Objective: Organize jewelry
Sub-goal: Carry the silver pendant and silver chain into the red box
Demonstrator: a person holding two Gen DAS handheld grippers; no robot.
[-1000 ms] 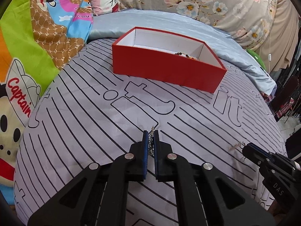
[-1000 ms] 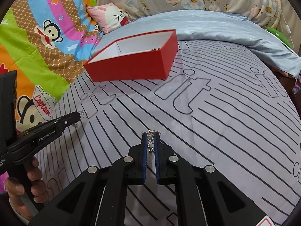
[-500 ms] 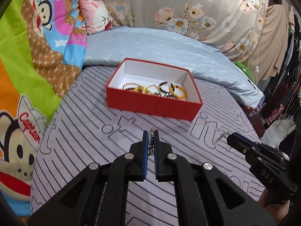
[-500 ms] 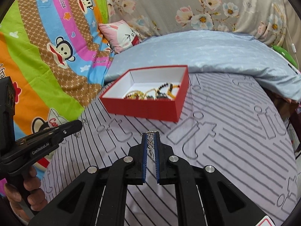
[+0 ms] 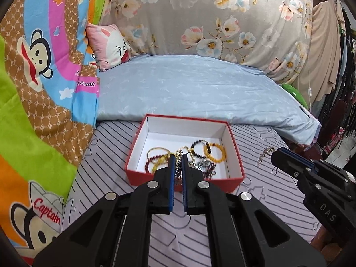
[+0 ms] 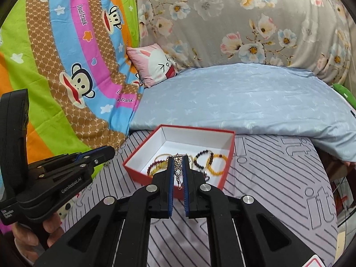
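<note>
Above the rectangular red box (image 5: pixel 184 181), each hand-held gripper pinches a fine metal chain (image 6: pixel 177 173).

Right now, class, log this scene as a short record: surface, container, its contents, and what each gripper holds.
surface: striped grey bedsheet
container: open red box, white inside, resting on the sheet
contents: beaded bracelets, yellow, dark and red, in a loose heap
left gripper: shut on a thin chain
right gripper: shut on a silver chain
backdrop: pale blue quilt, pink rabbit pillow
</note>
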